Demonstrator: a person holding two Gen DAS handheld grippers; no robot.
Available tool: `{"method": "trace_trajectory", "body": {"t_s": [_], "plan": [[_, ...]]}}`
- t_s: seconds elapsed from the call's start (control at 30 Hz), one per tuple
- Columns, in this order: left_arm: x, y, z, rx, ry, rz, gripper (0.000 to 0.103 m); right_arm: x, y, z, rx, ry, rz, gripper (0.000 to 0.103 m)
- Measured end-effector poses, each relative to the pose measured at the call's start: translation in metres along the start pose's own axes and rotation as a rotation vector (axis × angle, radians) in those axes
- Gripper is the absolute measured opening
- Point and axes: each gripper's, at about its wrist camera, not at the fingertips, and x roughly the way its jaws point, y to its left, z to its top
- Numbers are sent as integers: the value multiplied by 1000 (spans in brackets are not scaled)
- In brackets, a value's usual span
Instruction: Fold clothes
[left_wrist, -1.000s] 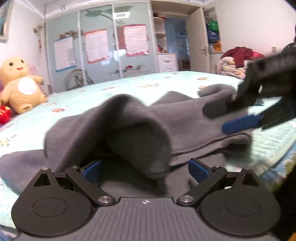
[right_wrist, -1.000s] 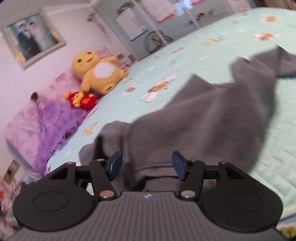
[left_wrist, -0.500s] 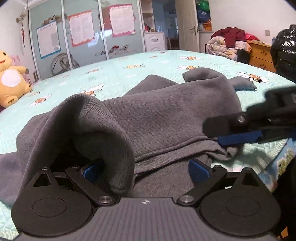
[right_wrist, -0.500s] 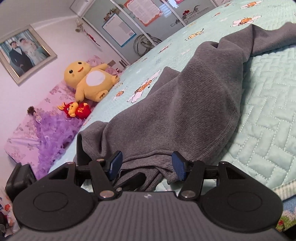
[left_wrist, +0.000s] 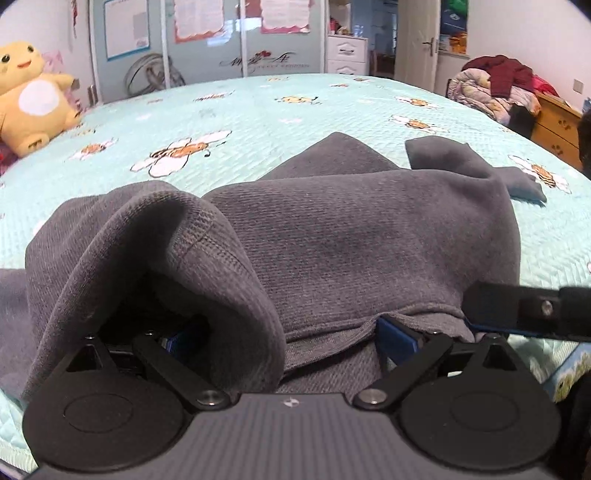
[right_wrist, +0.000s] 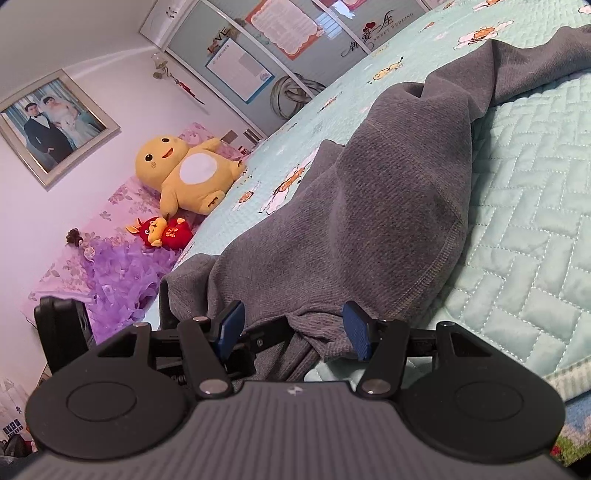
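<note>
A grey knit sweater (left_wrist: 351, 240) lies bunched on the teal quilted bed (left_wrist: 258, 110), with its hem at the near edge. My left gripper (left_wrist: 291, 338) is open, its blue pads wide apart. A fold of the sweater drapes over its left finger and the hem lies between the jaws. In the right wrist view the sweater (right_wrist: 388, 206) runs away up the bed. My right gripper (right_wrist: 293, 330) is open around a wad of hem that touches only the right pad. One of its fingers (left_wrist: 517, 310) shows at the right of the left wrist view, close to the left gripper.
A yellow plush toy (right_wrist: 188, 173), small red toys (right_wrist: 162, 232) and purple frilly bedding (right_wrist: 118, 273) sit at the bed's head. A dresser piled with clothes (left_wrist: 498, 85) stands beyond the far right side. Glass wardrobe doors (left_wrist: 221, 37) line the back wall.
The sweater was raised and blurred a second ago; now it has sunk and rests on the bed. Both grippers came down toward the near edge, and their jaws kept the same width.
</note>
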Motion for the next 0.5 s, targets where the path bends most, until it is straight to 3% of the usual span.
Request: {"method": "trace_trajectory", "body": {"t_s": [0.13,0.5], "plan": [[0,-3,3,3,4,5,97,1,-1,-1,8,0,6,60],[-6,-1,9,-5,-4,20,62,3,0,-4,16,-1,6,60]]}}
